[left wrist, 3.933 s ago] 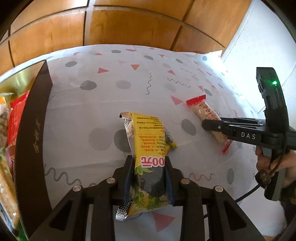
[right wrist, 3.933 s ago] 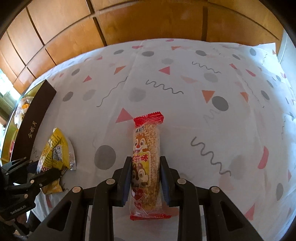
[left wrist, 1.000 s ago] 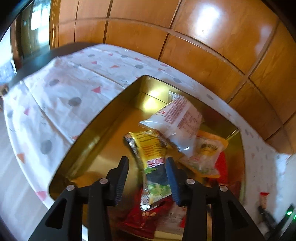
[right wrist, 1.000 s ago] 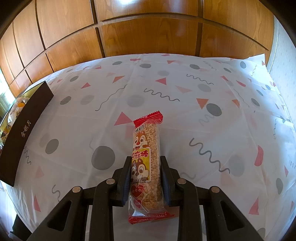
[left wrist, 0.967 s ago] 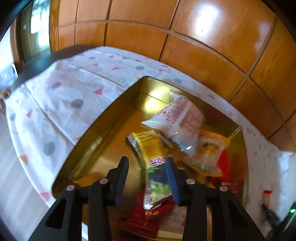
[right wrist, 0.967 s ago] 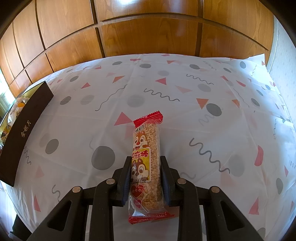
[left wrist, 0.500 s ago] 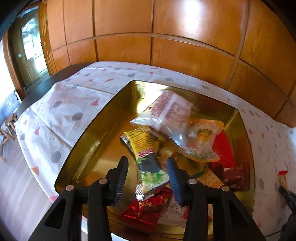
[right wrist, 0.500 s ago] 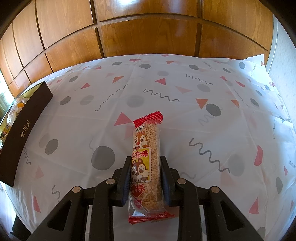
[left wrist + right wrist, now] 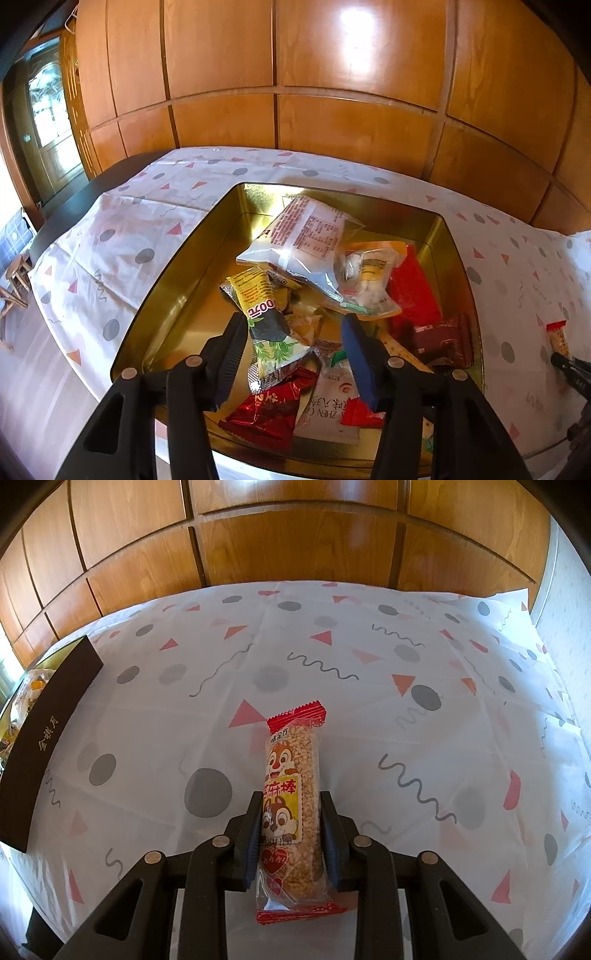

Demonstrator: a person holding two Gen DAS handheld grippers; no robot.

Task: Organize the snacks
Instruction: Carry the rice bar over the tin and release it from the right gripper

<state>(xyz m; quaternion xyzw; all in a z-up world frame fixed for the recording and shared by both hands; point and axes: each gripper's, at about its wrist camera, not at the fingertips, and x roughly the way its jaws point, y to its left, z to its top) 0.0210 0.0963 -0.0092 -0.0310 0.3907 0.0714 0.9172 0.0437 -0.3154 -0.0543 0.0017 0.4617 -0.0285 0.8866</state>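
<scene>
- At lower centre of the left wrist view, the left gripper [image 9: 295, 345] hangs over the gold tin [image 9: 173, 273]; its jaws have just been opening and now stand apart, clear of the yellow packet [image 9: 264, 314], which lies between them on the heap of snacks in the tin.
- Above the yellow packet lies a clear bag with red print [image 9: 306, 236]; to its right, an orange-topped bag [image 9: 369, 280] and a dark red wrapper [image 9: 439, 338].
- At lower centre of the right wrist view, the right gripper [image 9: 290, 838] holds narrow jaws pressed on the sesame bar [image 9: 291, 794], which rests lengthwise on the patterned surface [image 9: 369, 709].
- At left edge of that view, the tin's dark outer wall [image 9: 48, 734] shows.
</scene>
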